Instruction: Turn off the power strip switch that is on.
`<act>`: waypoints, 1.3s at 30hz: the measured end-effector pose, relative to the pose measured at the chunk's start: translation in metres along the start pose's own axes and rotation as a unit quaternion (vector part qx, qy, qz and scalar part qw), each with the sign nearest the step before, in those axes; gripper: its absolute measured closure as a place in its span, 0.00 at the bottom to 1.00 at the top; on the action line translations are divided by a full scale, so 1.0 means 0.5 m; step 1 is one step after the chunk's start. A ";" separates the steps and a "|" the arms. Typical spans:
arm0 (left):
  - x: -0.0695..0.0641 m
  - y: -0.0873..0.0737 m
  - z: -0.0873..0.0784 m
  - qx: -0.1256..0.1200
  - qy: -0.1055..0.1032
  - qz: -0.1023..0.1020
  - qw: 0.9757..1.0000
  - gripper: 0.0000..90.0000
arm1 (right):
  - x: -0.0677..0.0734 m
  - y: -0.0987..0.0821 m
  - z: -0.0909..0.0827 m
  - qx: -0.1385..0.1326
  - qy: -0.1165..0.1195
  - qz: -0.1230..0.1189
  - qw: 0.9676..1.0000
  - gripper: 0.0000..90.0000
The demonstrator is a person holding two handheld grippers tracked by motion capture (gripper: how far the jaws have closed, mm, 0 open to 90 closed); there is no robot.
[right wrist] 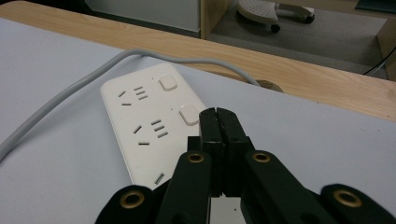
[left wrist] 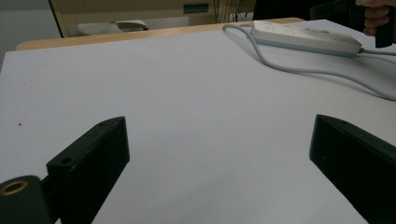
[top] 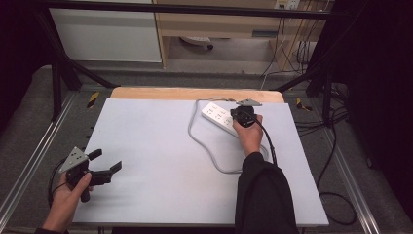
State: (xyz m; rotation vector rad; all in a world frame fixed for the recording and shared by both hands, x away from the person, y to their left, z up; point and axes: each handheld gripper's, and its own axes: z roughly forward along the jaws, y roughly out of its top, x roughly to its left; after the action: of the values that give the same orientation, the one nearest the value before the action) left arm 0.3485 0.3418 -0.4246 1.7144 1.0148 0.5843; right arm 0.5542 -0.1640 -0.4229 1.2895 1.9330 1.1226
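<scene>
Your right gripper [right wrist: 218, 114] – jaws pressed together – sits over the power strip [right wrist: 144, 126] near the table's [top: 160, 146] far edge; your left gripper [top: 104, 163], jaws wide, hovers at the bare near-left corner.

In the right gripper view the closed jaws of the right gripper [right wrist: 219, 116] cover the near end of the power strip [right wrist: 144, 126]. Whether their tips touch the switch [right wrist: 189, 114] just beside them cannot be told. The cord [right wrist: 56, 100] is cut off by the left edge.
</scene>
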 end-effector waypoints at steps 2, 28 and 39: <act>0.001 0.000 -0.001 0.000 0.000 0.000 1.000 0.06 | -0.001 0.001 -0.007 -0.003 0.002 0.000 1.000 1.00; 0.005 -0.003 -0.015 -0.003 0.008 -0.008 1.000 0.06 | -0.002 -0.009 -0.130 -0.026 0.049 0.036 0.998 0.59; 0.003 -0.005 -0.019 0.001 0.010 -0.011 1.000 0.06 | -0.010 -0.024 -0.199 -0.040 0.054 0.042 0.997 0.39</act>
State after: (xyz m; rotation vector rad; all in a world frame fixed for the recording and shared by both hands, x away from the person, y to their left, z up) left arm 0.3411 0.3481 -0.4238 1.6999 1.0463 0.5887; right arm 0.4711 -0.2040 -0.3839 1.3021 1.9050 1.3214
